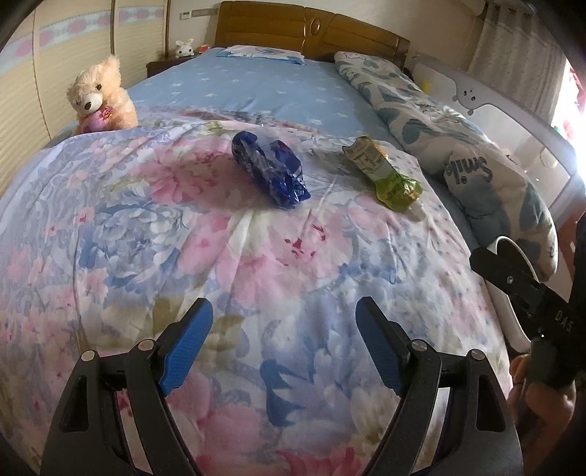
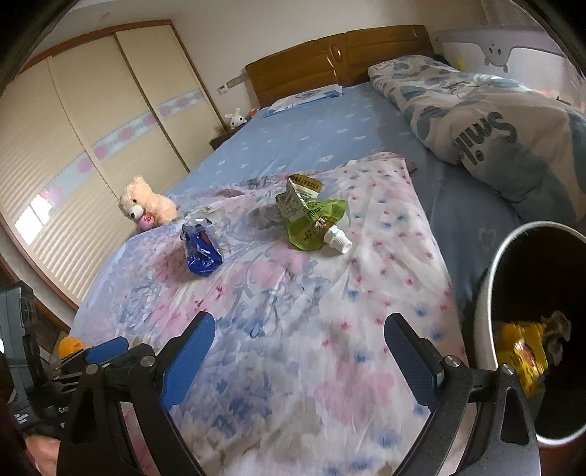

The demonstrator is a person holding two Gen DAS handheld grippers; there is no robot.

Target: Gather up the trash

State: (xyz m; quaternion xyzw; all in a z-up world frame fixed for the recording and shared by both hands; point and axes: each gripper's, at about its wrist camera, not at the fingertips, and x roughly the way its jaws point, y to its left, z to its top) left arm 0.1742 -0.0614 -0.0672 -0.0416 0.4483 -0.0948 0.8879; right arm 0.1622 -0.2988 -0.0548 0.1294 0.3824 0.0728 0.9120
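Note:
A crumpled blue wrapper (image 1: 269, 170) (image 2: 200, 249) lies on the floral quilt (image 1: 227, 263) (image 2: 293, 300). To its right rests a green drink pouch (image 1: 384, 172) (image 2: 315, 219) with a white spout cap (image 2: 337, 240). My left gripper (image 1: 284, 315) hovers open over the quilt, short of both pieces, nothing between its blue pads. My right gripper (image 2: 300, 329) is open too, also empty, nearer the pouch. A white bin (image 2: 494, 293) with a dark inside stands at the right, holding a yellow wrapper (image 2: 527, 351).
A cream teddy bear (image 1: 100, 97) (image 2: 146, 207) sits at the quilt's far left. A rolled blue-and-white duvet (image 1: 457, 139) (image 2: 487, 121) lies along the bed's right side. A wooden headboard (image 1: 311, 33) and a wardrobe (image 2: 91, 153) stand beyond. The other gripper's frame (image 1: 527, 289) shows at right.

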